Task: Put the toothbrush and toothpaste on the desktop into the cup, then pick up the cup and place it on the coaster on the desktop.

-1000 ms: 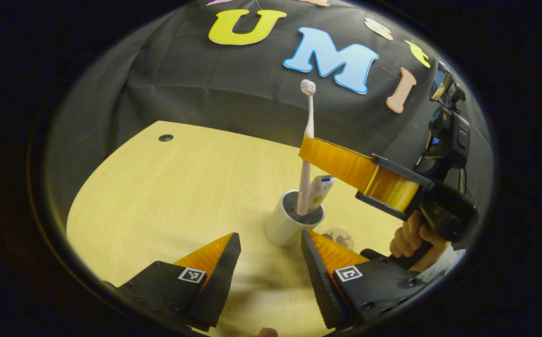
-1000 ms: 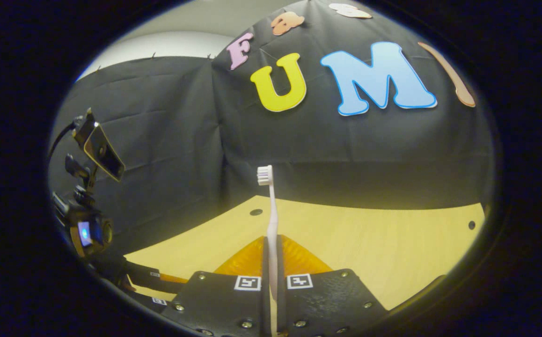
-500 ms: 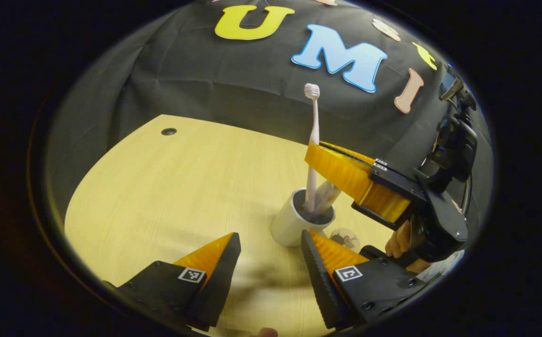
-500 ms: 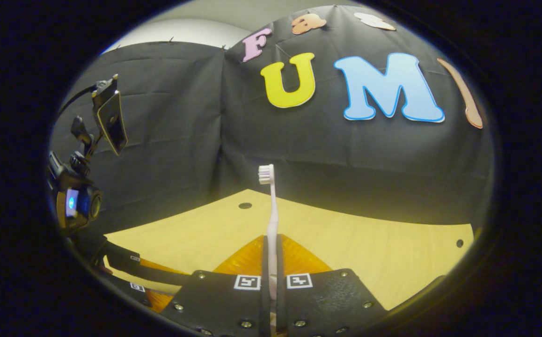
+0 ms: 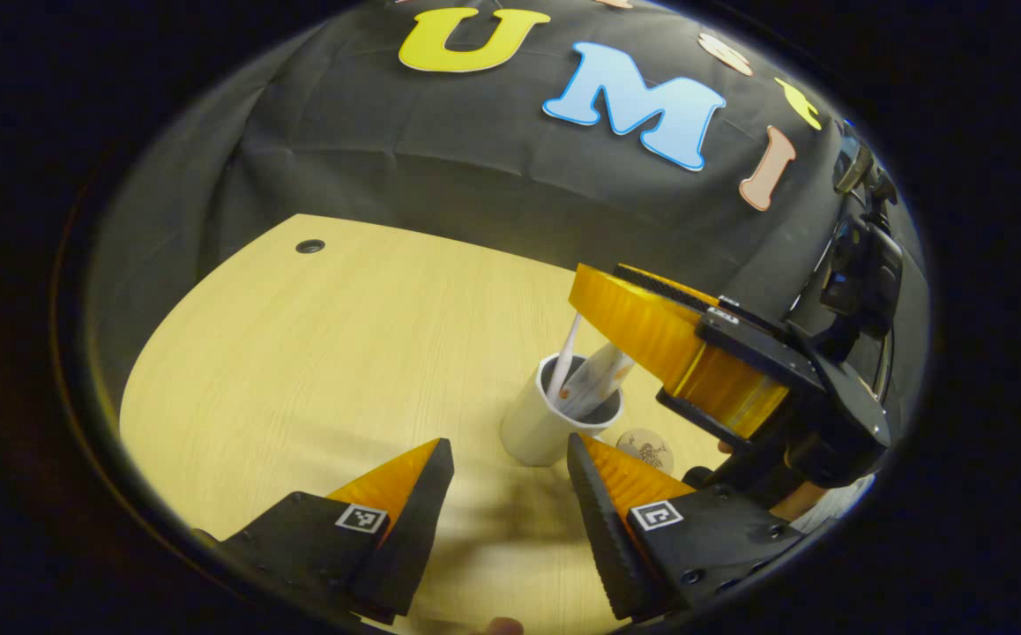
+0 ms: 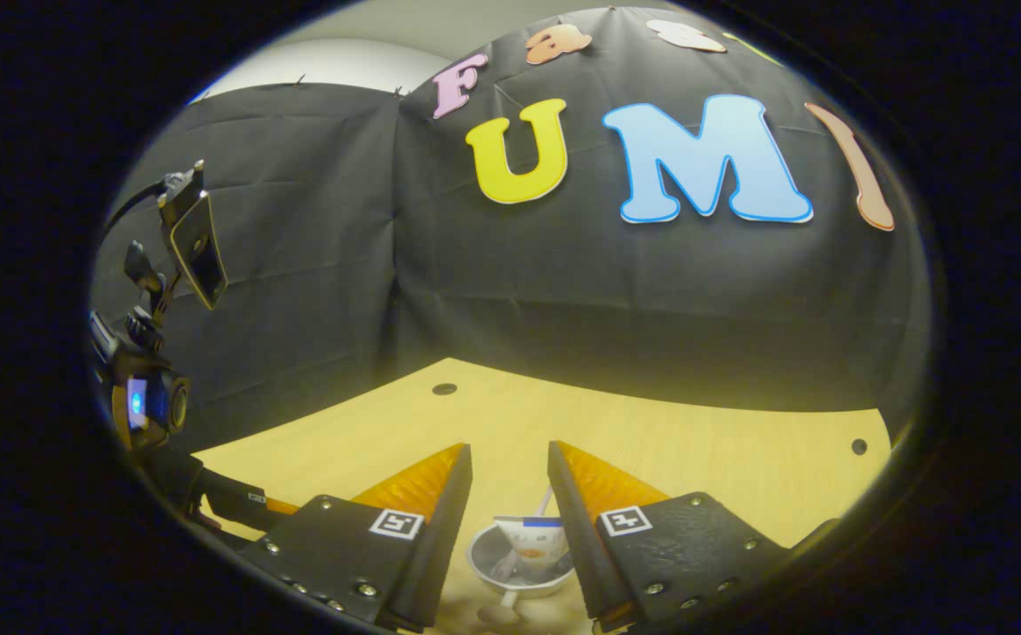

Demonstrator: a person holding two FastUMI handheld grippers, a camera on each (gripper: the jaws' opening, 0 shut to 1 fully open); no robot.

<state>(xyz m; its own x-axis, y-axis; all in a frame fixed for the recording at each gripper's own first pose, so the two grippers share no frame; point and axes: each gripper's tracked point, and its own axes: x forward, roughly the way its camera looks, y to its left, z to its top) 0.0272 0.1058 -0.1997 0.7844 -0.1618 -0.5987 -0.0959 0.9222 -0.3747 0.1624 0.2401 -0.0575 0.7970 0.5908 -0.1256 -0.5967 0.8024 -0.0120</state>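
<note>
Left gripper view: the left gripper (image 5: 509, 459) hangs low over the desk (image 5: 343, 353) with its fingers spread apart and nothing between them. Just beyond the fingertips stands the white cup (image 5: 546, 423), upright on the desk. The toothbrush (image 5: 565, 353) leans in it toward the far left of the rim, and the toothpaste (image 5: 594, 384) tube leans toward the right. The round coaster (image 5: 645, 448) lies flat on the desk just to the right of the cup, close but apart from it, partly behind the left gripper's right finger. The right gripper (image 5: 643, 309) hangs above the cup from the right, its fingers reaching over the rim; a hand below it is mostly hidden. To the left of the cup the desk runs wide and bare as far as a small round hole (image 5: 309, 246) near the back edge, where the black cloth wall (image 5: 405, 168) begins.

Right gripper view: the right gripper (image 6: 509, 481) looks down on the cup (image 6: 519, 564) with its fingers open, holding nothing. The cup's mouth sits between and below the fingertips, with the toothpaste (image 6: 528, 540) and the toothbrush (image 6: 544, 503) handle inside. Beyond lies open desk (image 6: 696, 459) up to its curved back edge, with a hole (image 6: 444, 389) at the left and another (image 6: 859, 446) at the right. The left gripper (image 6: 246, 503) shows low at the left edge.
</note>
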